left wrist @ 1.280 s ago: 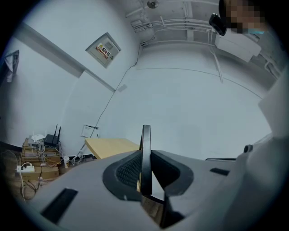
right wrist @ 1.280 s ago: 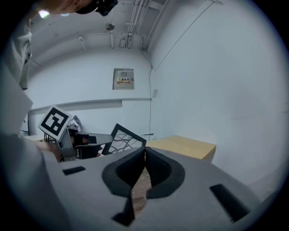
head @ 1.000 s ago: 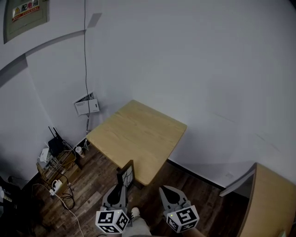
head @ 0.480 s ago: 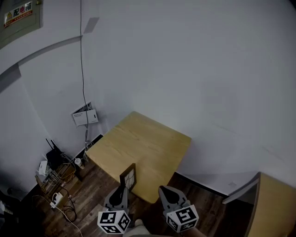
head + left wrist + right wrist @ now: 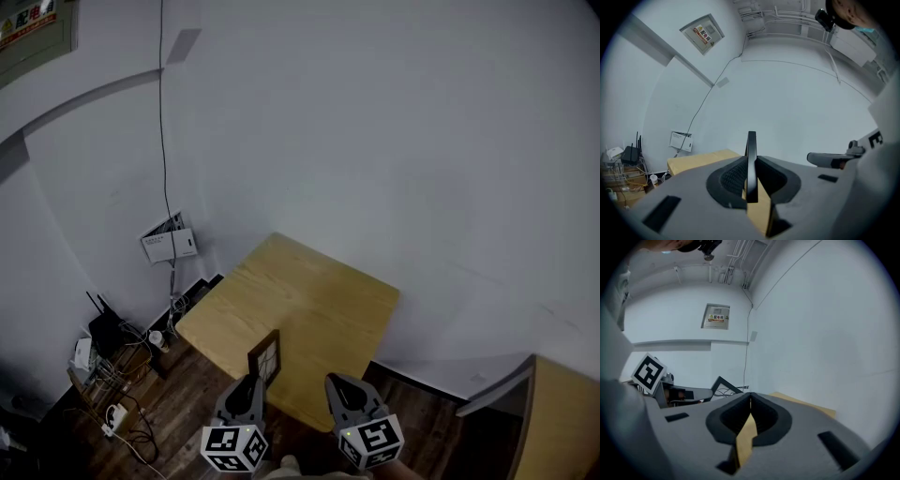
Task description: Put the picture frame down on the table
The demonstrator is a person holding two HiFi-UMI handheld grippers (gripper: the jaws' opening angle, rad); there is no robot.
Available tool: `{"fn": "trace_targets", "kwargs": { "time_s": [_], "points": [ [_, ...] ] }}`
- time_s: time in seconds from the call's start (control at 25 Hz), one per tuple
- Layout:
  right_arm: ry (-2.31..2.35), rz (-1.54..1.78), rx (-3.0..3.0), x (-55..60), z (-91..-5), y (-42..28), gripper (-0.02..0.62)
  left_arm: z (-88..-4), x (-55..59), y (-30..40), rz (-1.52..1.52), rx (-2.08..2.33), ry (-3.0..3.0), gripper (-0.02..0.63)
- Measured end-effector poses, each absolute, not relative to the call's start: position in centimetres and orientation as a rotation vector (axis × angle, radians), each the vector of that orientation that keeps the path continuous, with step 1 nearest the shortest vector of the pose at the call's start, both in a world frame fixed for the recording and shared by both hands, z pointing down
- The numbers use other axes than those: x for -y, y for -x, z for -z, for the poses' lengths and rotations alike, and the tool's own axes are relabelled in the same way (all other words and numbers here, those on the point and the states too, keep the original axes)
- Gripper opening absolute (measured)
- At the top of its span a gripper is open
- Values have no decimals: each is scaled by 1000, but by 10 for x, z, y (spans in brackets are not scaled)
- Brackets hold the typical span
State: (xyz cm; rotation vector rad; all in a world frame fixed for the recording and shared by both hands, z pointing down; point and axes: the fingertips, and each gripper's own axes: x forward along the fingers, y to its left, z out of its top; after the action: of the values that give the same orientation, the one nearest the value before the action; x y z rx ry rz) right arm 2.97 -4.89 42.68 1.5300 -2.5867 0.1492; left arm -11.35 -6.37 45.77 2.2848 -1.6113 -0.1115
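Note:
A small dark picture frame stands upright in my left gripper, over the near edge of a light wooden table. In the left gripper view the frame shows edge-on, clamped between the jaws. My right gripper hovers just right of it by the table's near edge, jaws closed together with nothing between them. From the right gripper view the frame and the left gripper's marker cube lie to the left.
The table stands in a corner between white walls. A wall box hangs at left. Below it, a router and tangled cables sit on the dark wood floor. Another wooden surface lies at the lower right.
The view has shifted forward: the table is nearer to me and lower in the picture. The frame in my left gripper has come over the table's near edge. Both grippers keep their grip state.

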Motion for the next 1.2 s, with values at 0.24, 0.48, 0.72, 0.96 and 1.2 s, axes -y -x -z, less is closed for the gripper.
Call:
{"fn": "trace_targets", "kwargs": {
  "time_s": [0.24,0.48,0.72,0.96,1.2],
  "points": [
    [-1486,-193,2589,67,-436,-17,0,-469,82,122,98,1592,-2267,58],
    [-1428,-212,2597,91,-452,-8,0,-485,103,119,85,1556,-2263,57],
    [-1338,-199,2596,117,-466,-1,0,-502,130,108,80,1549,-2236,58],
    [-1328,-202,2574,148,-472,-17,0,-519,153,97,66,1542,-2188,58],
    [-1314,-245,2566,172,-488,-24,0,-534,179,88,63,1526,-2146,58]
  ]
}}
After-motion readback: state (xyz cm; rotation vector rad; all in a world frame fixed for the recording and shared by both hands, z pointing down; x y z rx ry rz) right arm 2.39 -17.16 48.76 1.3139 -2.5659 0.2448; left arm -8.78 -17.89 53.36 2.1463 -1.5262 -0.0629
